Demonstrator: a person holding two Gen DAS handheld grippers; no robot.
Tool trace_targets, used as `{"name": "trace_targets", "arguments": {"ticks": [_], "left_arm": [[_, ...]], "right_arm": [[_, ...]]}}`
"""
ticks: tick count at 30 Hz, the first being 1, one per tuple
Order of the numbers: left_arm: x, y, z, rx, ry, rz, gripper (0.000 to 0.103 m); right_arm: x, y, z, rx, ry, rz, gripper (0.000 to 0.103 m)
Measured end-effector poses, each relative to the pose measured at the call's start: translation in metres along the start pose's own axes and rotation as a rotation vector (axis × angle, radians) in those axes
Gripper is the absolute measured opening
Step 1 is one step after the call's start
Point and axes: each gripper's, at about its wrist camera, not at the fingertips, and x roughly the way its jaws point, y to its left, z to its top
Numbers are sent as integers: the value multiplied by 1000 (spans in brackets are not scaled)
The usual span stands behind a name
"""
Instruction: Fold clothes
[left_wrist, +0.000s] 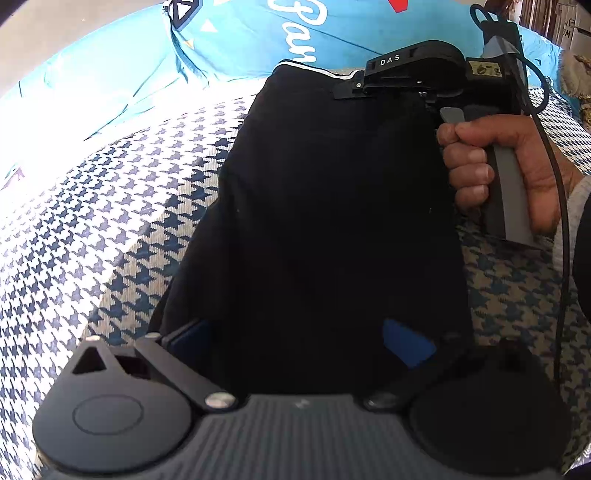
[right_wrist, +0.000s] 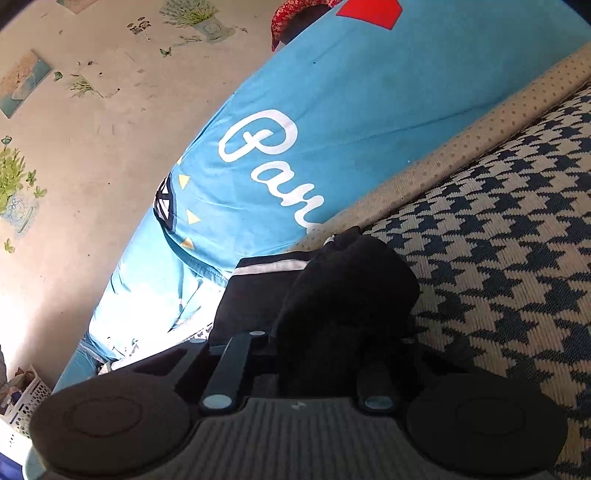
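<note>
We are working on a black garment (left_wrist: 332, 221) lying on the houndstooth mat (left_wrist: 110, 221). Our left gripper (left_wrist: 299, 343) is spread wide over its near end — our right gripper (right_wrist: 332, 325) is clamped on a bunched fold near the blue sheet (right_wrist: 369, 110).

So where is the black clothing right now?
The black garment lies on the houndstooth mat, filling the middle of the left wrist view, with the blue sheet just beyond its striped end and both grippers at it.

The garment (left_wrist: 325, 206) lies on the mat (left_wrist: 110, 229), beside the bedsheet (left_wrist: 240, 40).
</note>
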Motion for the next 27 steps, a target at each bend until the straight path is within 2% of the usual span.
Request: {"name": "trace_targets", "arguments": {"ticks": [12, 18, 27], "left_arm": [[-8, 3, 3, 0, -13, -19, 103], [-12, 5, 3, 4, -14, -59, 103], [-23, 8, 3, 22, -51, -91, 103]], "right_arm": [[-39, 28, 8, -28, -108, -169, 13], [-83, 14, 8, 52, -210, -304, 13], [-159, 1, 7, 100, -350, -474, 13]]}}
